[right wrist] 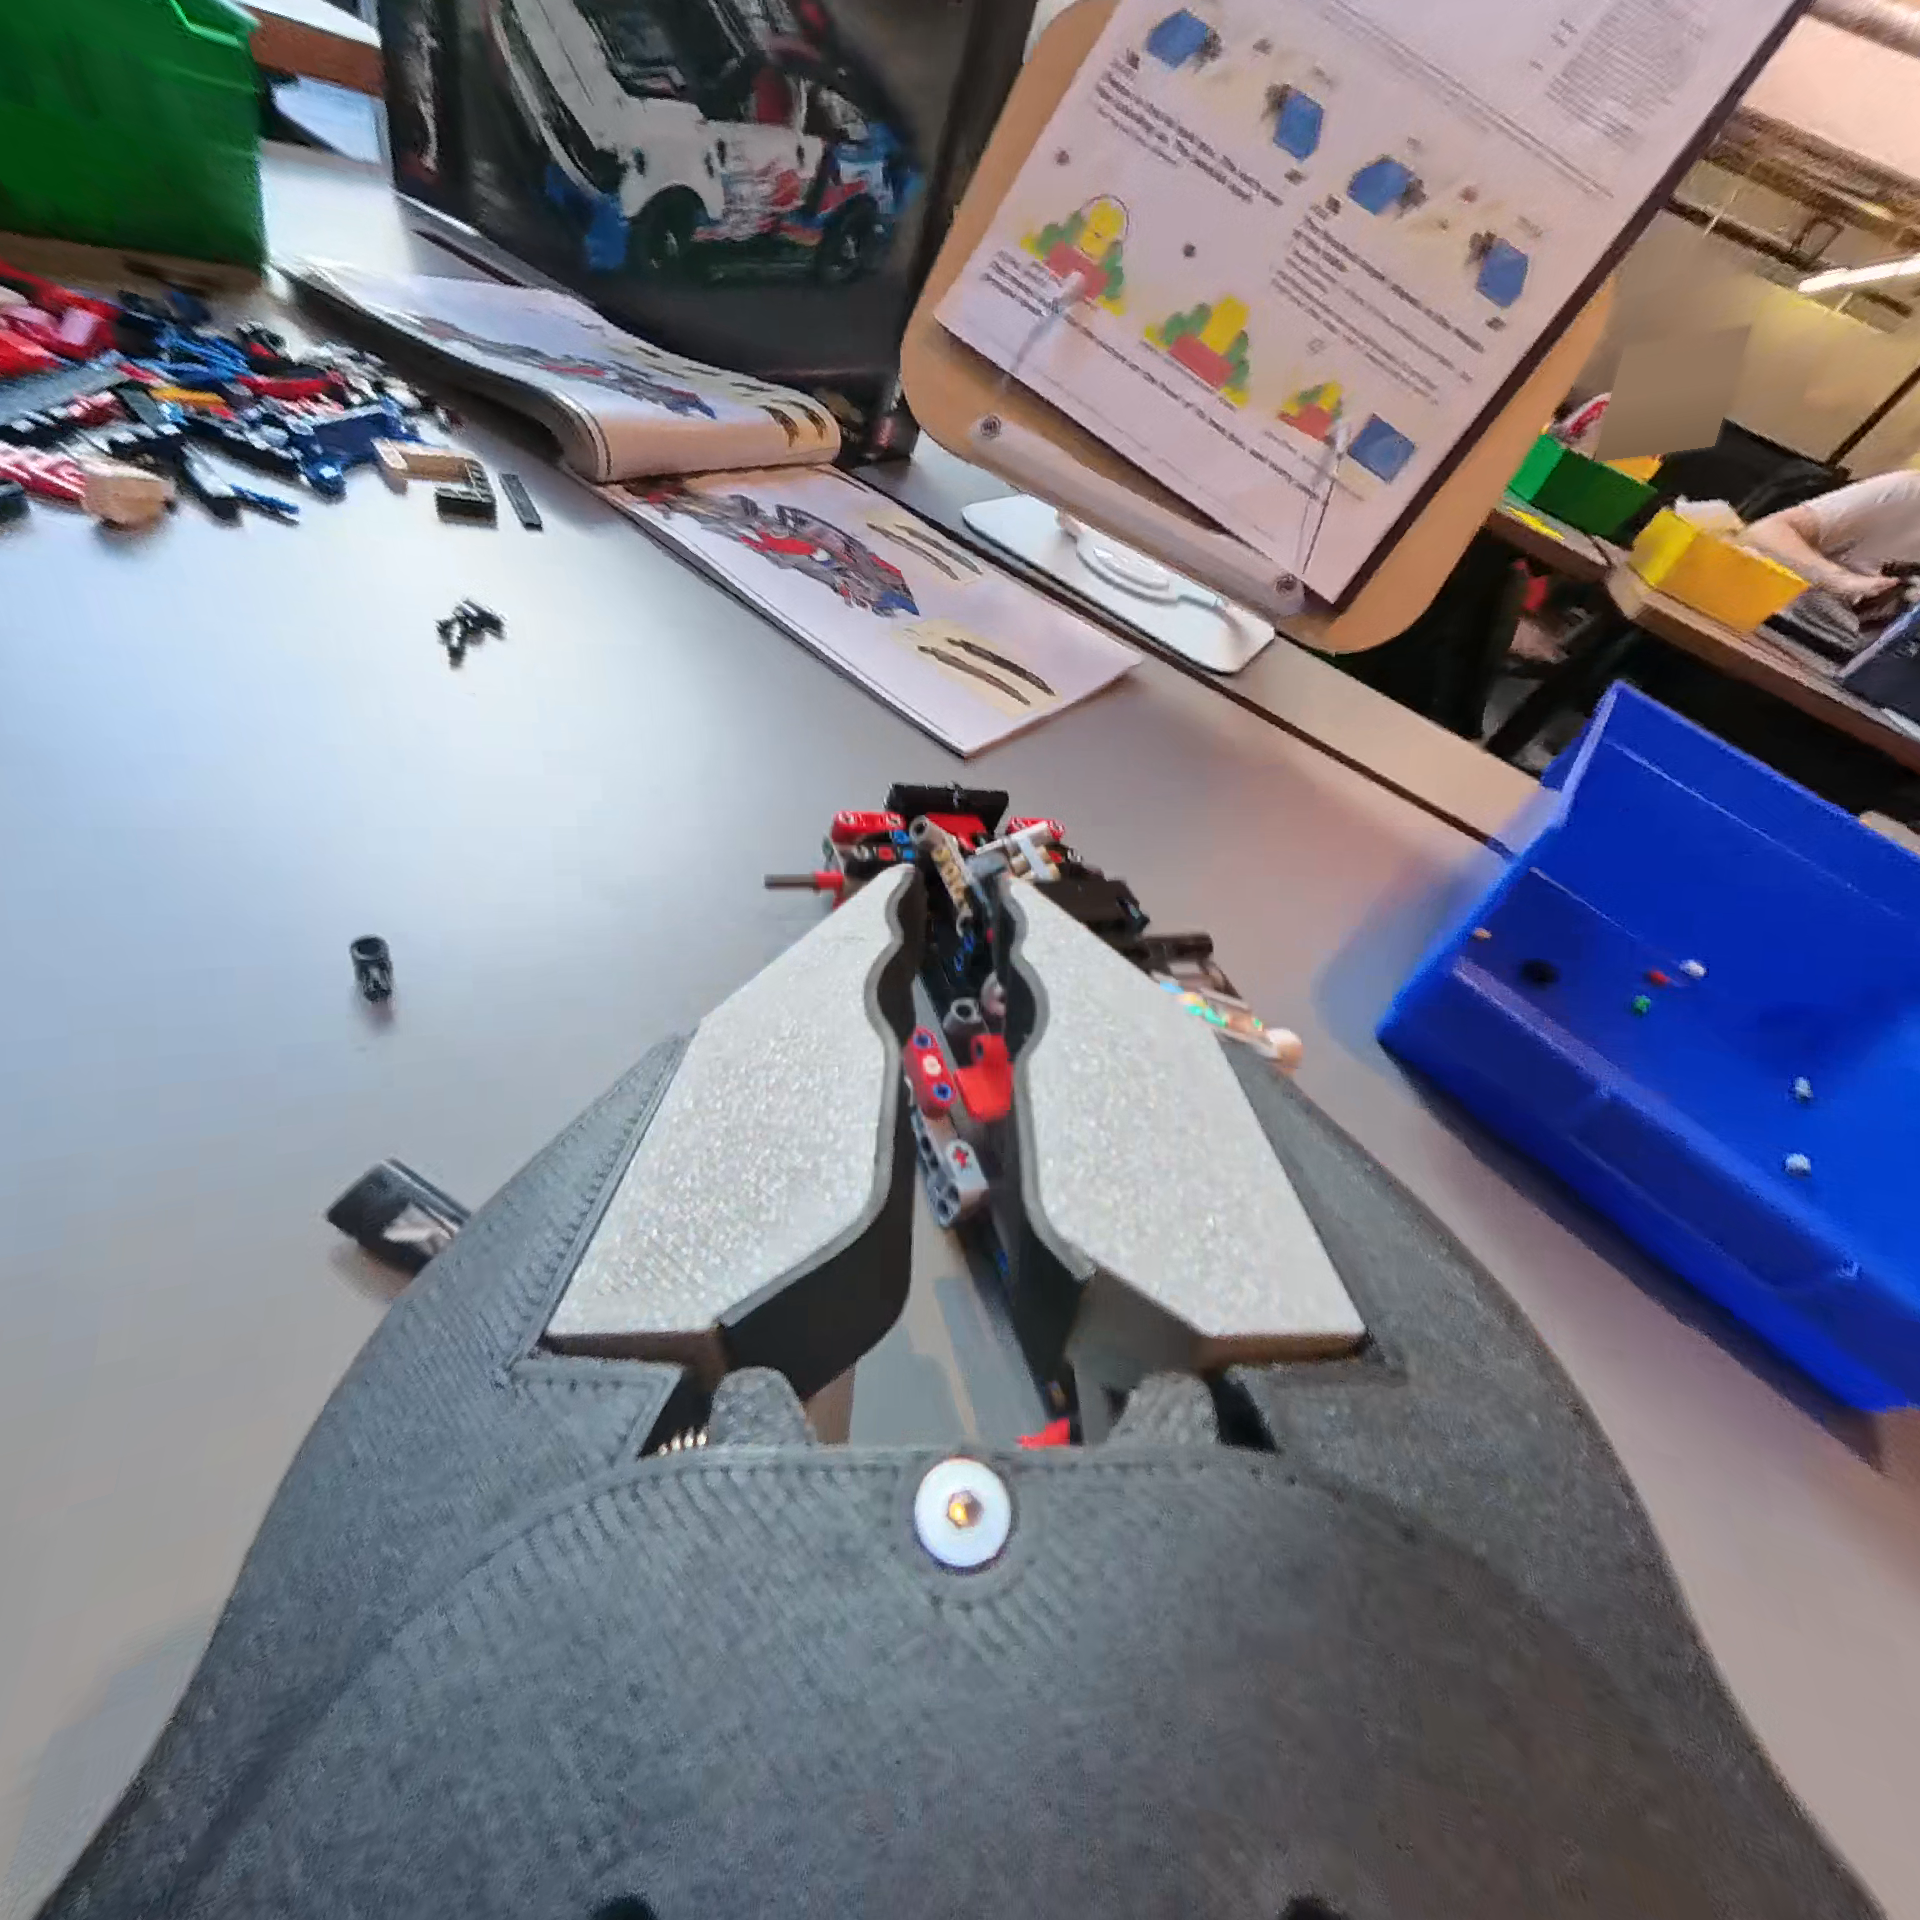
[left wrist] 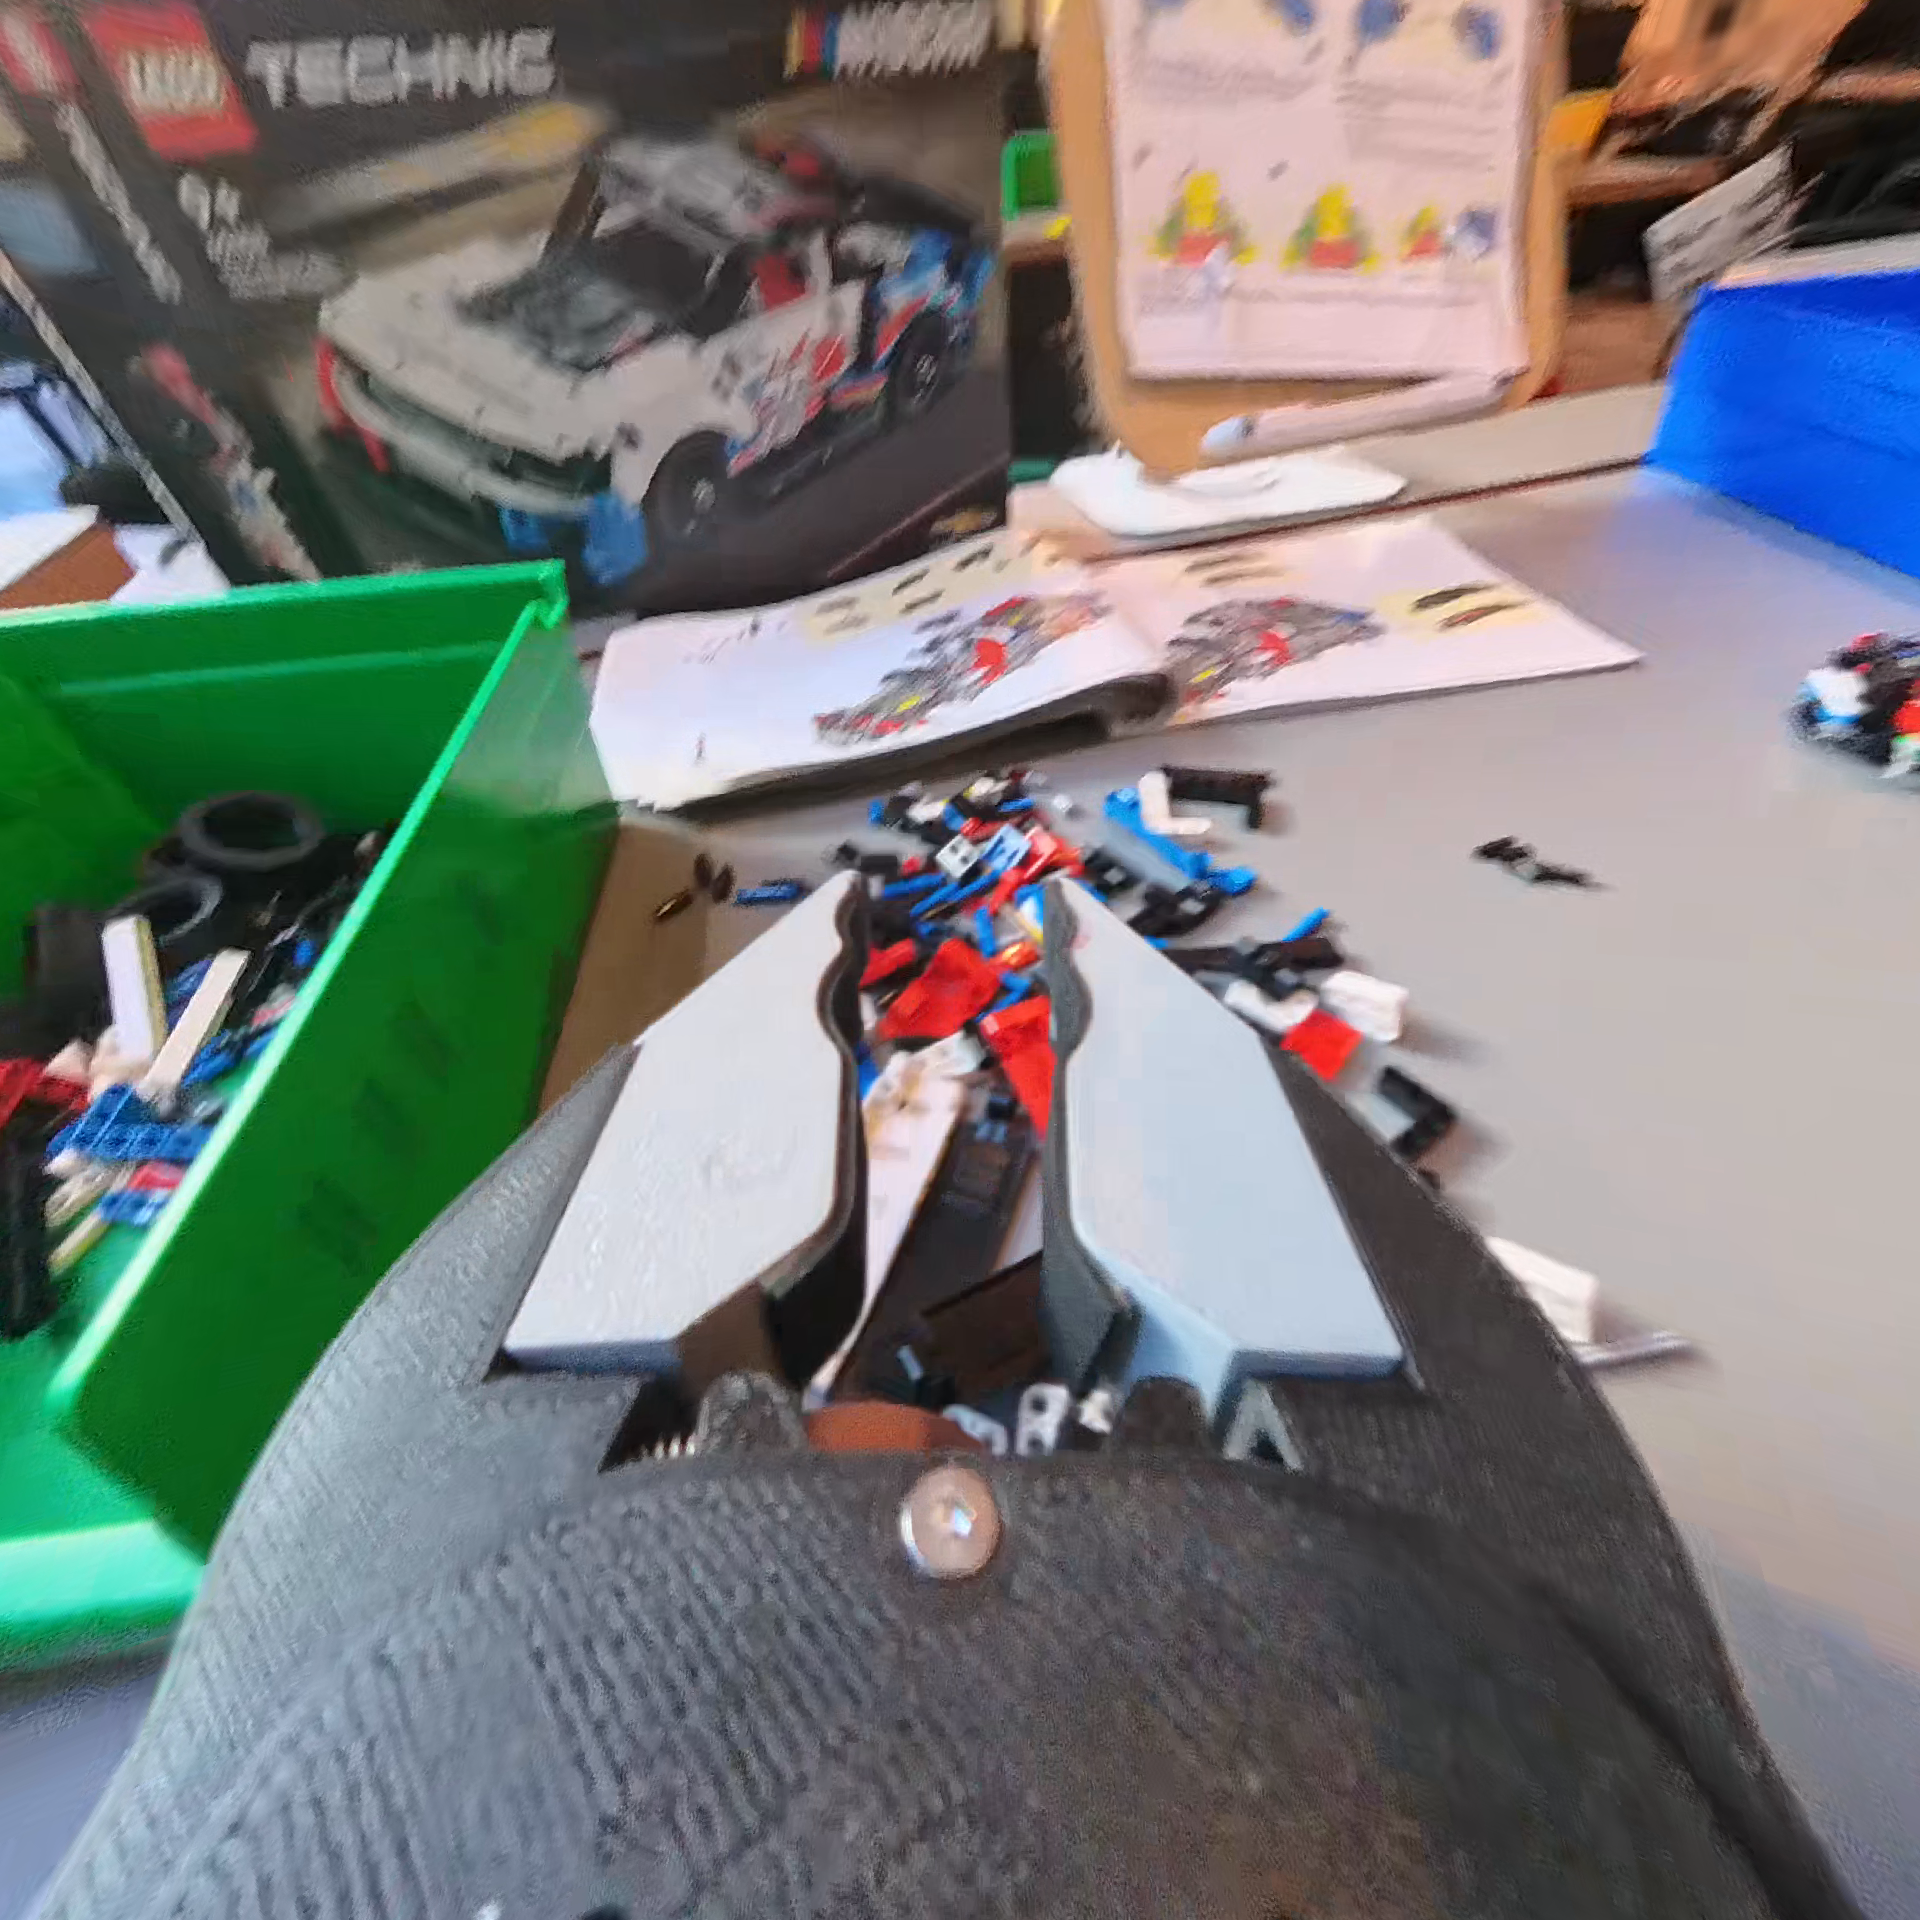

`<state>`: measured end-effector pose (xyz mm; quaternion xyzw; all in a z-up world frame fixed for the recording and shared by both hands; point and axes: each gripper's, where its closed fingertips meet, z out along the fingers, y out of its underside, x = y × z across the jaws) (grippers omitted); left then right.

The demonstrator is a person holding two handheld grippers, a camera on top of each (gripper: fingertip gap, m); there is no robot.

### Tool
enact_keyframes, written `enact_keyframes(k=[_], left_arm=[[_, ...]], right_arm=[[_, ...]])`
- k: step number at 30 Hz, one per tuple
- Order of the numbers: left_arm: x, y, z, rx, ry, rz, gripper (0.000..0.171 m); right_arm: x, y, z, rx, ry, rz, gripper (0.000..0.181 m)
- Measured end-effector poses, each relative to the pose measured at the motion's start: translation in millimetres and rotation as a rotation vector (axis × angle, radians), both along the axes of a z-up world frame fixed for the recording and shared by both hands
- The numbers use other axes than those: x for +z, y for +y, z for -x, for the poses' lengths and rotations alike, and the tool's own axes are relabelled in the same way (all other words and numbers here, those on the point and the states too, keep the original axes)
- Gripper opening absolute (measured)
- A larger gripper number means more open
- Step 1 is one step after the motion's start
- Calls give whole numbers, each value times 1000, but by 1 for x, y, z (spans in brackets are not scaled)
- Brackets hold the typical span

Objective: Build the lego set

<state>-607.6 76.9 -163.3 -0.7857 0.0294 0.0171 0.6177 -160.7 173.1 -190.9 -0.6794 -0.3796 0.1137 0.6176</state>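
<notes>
My left gripper (left wrist: 956, 888) is open and hovers low over a pile of loose red, blue, black and white lego pieces (left wrist: 1174, 862) on the grey table; nothing is between its fingers. The partly built model (right wrist: 951, 831), black with red and grey parts, lies on the table in the right wrist view. My right gripper (right wrist: 958, 883) is closed narrowly around its middle section, and parts stick out past both fingers. The model also shows far right in the left wrist view (left wrist: 1860, 696). The open instruction booklet (left wrist: 1039, 665) lies behind the pile.
A green bin (left wrist: 312, 935) with tyres and more pieces stands left of the pile. The set's box (left wrist: 623, 312) and a sheet on a stand (right wrist: 1299, 260) stand behind. A blue bin (right wrist: 1662, 1091) sits right of the model. Stray black pieces (right wrist: 371, 966) lie on the table.
</notes>
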Motion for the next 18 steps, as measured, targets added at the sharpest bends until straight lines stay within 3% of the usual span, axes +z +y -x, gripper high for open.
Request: enact_keyframes(k=[2, 5, 9, 14, 18], left_arm=[[-10, 5, 15, 44, -13, 65, 31], [-10, 12, 21, 49, -44, 47, 31], [-18, 13, 52, 191, 48, 100, 30], [-26, 43, 37, -1, 15, 321, 26], [-60, 81, 43, -42, 165, 551, 20]], right_arm=[[-9, 3, -5, -14, -8, 24, 9], [-5, 7, -8, -34, -11, -5, 7], [4, 7, -11, -50, 2, -61, 4], [1, 8, -10, -39, 17, -26, 4], [7, 6, -13, -43, 43, -51, 1]])
